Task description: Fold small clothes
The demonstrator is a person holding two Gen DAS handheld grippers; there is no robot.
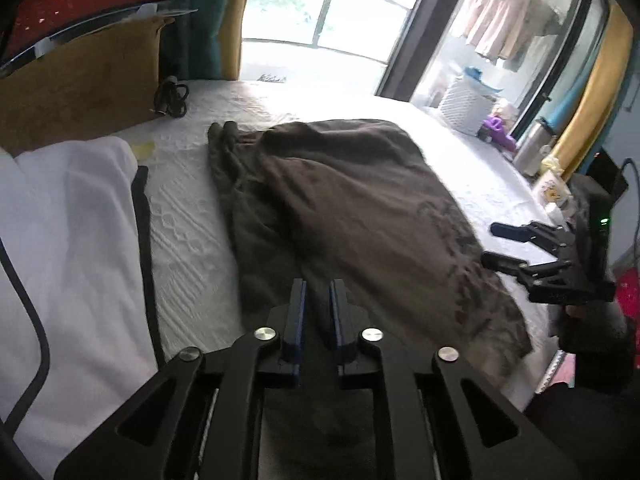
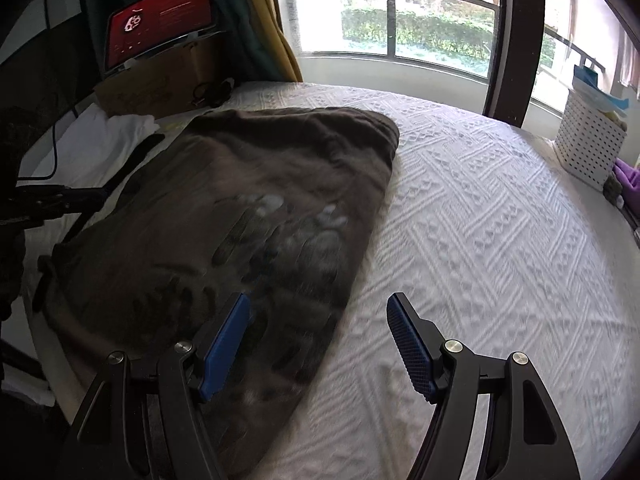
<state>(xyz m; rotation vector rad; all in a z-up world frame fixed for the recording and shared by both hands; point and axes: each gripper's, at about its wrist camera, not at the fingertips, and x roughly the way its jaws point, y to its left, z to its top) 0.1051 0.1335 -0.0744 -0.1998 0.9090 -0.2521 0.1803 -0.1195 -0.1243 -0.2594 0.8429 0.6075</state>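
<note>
A brown printed shirt (image 1: 344, 208) lies on the white quilted bed (image 1: 188, 232), folded over on itself; it also shows in the right wrist view (image 2: 224, 208). My left gripper (image 1: 318, 292) is nearly shut, with a narrow gap between its blue pads, over the shirt's near edge; I cannot tell whether cloth is pinched. My right gripper (image 2: 318, 312) is open and empty, straddling the shirt's right edge; it also shows at the right of the left wrist view (image 1: 496, 244).
A white garment with black trim (image 1: 72, 248) lies left of the shirt. A cardboard box (image 1: 80, 80) with a laptop on it and a black cable (image 1: 172, 98) stand at the back left. A white perforated basket (image 2: 592, 140) sits at the right.
</note>
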